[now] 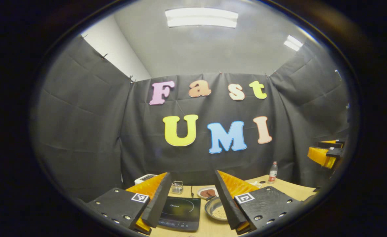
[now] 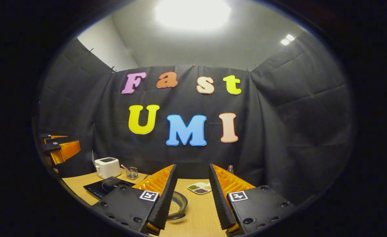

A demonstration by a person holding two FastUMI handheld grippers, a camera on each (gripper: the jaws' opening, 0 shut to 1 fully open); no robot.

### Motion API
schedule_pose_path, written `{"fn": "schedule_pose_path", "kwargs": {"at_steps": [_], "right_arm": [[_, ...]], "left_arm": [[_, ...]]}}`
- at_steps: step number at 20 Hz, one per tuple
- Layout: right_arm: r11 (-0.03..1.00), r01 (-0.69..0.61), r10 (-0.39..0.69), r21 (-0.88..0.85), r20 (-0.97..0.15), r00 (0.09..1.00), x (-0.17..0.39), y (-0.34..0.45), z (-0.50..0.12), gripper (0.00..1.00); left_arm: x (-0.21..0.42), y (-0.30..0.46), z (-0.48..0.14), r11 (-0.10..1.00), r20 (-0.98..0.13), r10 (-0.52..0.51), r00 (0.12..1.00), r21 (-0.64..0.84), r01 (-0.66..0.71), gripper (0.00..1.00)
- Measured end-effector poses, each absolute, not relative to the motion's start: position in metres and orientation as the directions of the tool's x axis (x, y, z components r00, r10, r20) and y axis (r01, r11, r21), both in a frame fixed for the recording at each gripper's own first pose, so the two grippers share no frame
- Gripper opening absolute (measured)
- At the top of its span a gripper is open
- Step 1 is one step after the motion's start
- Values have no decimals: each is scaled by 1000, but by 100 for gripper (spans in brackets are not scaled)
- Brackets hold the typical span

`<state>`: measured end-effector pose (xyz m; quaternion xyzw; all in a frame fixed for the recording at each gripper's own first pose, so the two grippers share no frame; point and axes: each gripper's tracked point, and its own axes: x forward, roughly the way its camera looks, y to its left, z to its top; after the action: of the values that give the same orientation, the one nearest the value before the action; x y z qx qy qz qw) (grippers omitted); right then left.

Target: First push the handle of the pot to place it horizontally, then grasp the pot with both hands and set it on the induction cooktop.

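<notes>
A shallow metal pot [image 1: 215, 208] holding pale grains sits on the wooden table, just right of the black induction cooktop [image 1: 180, 213]. My left gripper [image 1: 191, 200] hovers open above and in front of them, fingers spread over the cooktop and the pot's left side. In the right gripper view the same pot [image 2: 177, 204] lies partly behind one finger [image 2: 164, 200] of my right gripper [image 2: 191, 197], which is open and empty. Its dark handle curves along the near rim. The cooktop [image 2: 105, 187] lies to its left.
A white toaster [image 2: 107, 167] and a small wire basket [image 2: 132, 172] stand at the back left of the table. A plate of food [image 1: 206, 192], a divided dish of beans [image 2: 200, 188] and a bottle [image 1: 272, 171] sit behind the pot. The other gripper [image 1: 326, 152] hangs off right.
</notes>
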<state>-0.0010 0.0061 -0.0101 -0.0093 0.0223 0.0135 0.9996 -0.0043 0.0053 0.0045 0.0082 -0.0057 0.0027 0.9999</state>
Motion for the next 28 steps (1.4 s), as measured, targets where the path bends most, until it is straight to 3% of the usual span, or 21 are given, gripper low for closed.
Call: {"fn": "schedule_pose_path", "kwargs": {"at_steps": [1,2,5,6,9,13,14,21,22,28], "right_arm": [[1000,-11,10,-24,-45,999,0,3,-11,63],[1000,-8,7,-25,-42,999,-1,4,-9,51],[1000,-15,14,-26,-52,999,4,10,-12,44],[999,-20,19,-25,-52,998,2,12,-10,31],[999,-18,16,-36,-56,998,6,18,-14,27],[999,12,-12,-37,-20,1000,6,21,-4,2],[999,-3,1,-32,-35,999,8,31,-11,2],[999,-42,40,-18,-111,993,23,63,-38,2],[998,-56,53,-22,-123,991,25,69,-42,2],[985,-161,147,-55,-197,969,31,97,-69,2]], "left_arm": [[-5,6,3,1000,11,6,1000,15,-6,79],[-5,9,2,1000,11,8,1000,15,-8,76],[-4,16,2,1000,13,14,1000,14,-14,79],[-3,19,1,1000,15,14,1000,13,-15,79],[0,26,3,1000,19,14,1000,14,-14,79],[4,41,0,1000,22,14,1000,13,-14,76],[6,47,0,1000,23,16,1000,13,-16,79],[10,87,-9,1000,20,30,999,-5,-30,76],[9,95,-10,999,22,38,999,-3,-37,79],[9,118,-14,997,17,76,997,0,-76,76]]}}
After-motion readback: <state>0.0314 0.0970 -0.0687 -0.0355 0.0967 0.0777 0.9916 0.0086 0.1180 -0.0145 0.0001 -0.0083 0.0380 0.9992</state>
